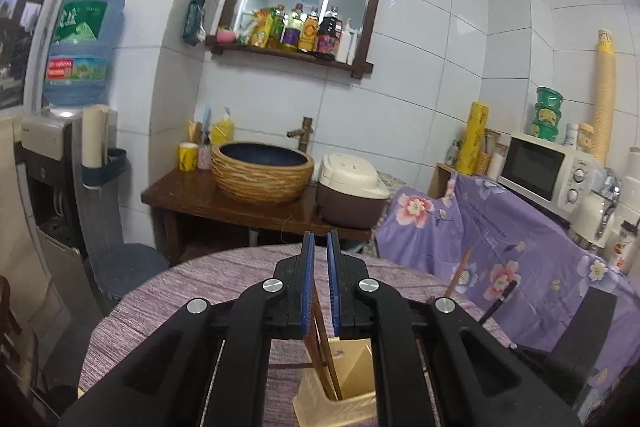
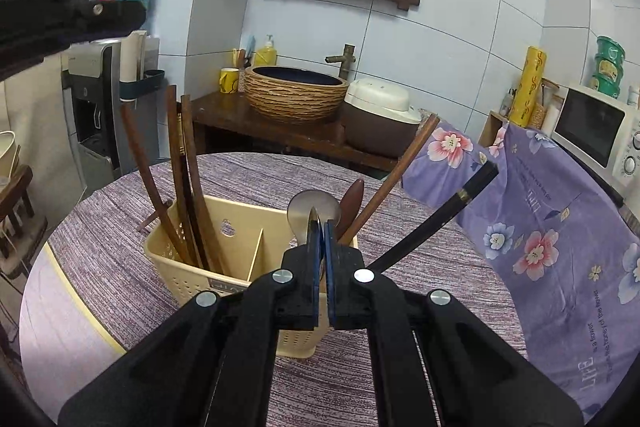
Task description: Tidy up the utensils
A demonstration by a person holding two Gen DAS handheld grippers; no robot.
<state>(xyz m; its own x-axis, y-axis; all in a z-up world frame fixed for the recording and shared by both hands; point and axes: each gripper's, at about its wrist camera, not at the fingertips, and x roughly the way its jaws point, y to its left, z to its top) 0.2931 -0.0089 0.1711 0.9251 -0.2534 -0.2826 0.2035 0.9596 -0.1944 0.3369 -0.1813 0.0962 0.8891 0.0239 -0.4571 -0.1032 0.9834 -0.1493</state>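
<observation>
My left gripper (image 1: 321,247), black linkage arms with blue ribbed pads, points forward and slightly down, its jaws drawn close with only a narrow slot between the pads (image 1: 308,279). My right gripper (image 2: 320,227), of the same black and blue build, angles downward, its pads (image 2: 329,267) pressed almost together. Part of my left gripper's black body shows at the upper left of my right wrist view.

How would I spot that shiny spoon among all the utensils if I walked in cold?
On the round table with the purple woven cloth stands a cream plastic utensil caddy with perforated walls. In its right-hand compartment, beside a dark brown wooden spoon, stands the metal spoon with the round steel bowl. It is the only silvery utensil; the rest look wooden or black.
</observation>
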